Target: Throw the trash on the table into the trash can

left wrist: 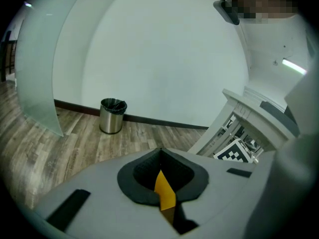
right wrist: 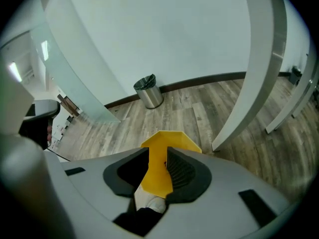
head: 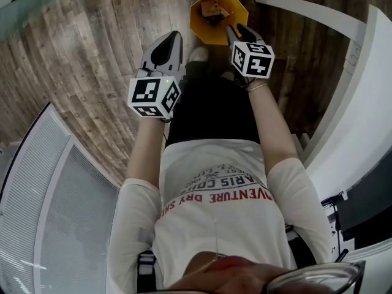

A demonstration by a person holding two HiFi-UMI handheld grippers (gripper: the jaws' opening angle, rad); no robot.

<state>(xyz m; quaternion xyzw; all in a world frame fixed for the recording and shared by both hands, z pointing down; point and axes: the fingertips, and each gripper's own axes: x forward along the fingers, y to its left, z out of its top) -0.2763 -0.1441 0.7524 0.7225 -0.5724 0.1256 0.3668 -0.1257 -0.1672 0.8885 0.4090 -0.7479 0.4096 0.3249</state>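
- Yellow octagonal plastic trash can (head: 201,30): brown crumpled trash (head: 212,8) lies inside.
- Right gripper (head: 233,30): over can's rim, jaws parted, empty; best lifted straight up, clear of rim.
- Left gripper (head: 176,37): beside can, clenched, empty.

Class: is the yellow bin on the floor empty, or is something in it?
Not empty: the head view looks down into the yellow bin, where brownish trash lies inside.

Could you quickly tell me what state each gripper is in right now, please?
Left gripper: closed, with nothing gripped.
Right gripper: open and empty, over the yellow bin.
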